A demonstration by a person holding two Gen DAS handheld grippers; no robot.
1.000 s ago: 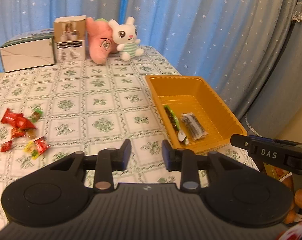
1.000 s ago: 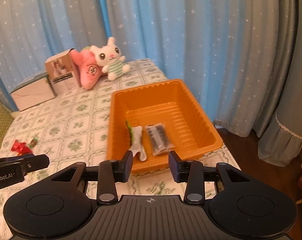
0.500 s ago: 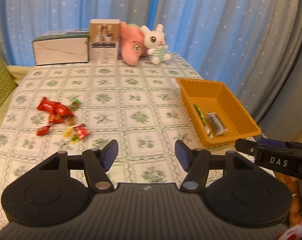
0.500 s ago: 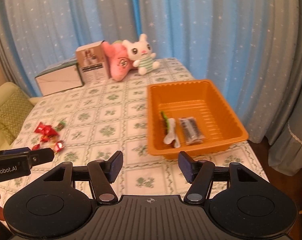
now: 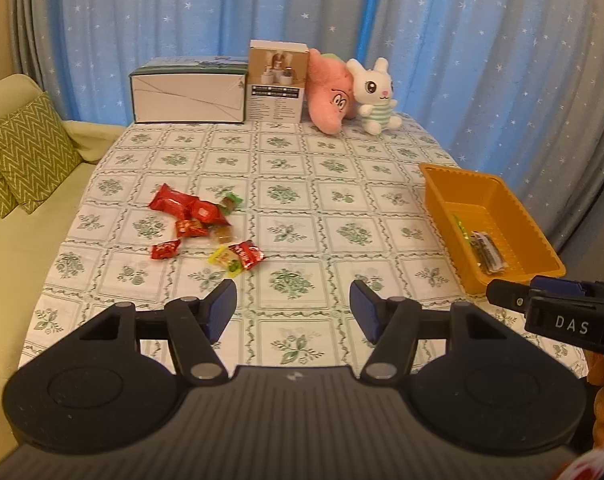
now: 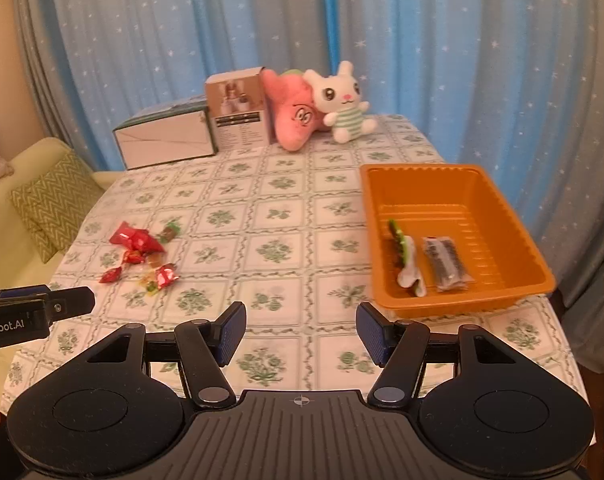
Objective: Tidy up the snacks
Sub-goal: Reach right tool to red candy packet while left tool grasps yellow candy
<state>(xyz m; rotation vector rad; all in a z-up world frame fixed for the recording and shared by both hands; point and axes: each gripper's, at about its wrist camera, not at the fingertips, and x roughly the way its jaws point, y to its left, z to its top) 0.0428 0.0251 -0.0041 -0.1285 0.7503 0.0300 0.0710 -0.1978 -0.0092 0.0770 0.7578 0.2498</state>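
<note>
Between trips: my left gripper [image 5: 293, 312] and right gripper [image 6: 300, 334] both gape wide, empty. 2 snacks lie in the orange tray [image 6: 498, 208] at the table's right edge; the loose snacks [image 5: 197, 224] near its left edge await pickup.

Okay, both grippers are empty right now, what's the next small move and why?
Probably take the left gripper toward the loose snack pile on the tablecloth: its jaws stand open and empty, and only two packets lie in the orange tray.
</note>
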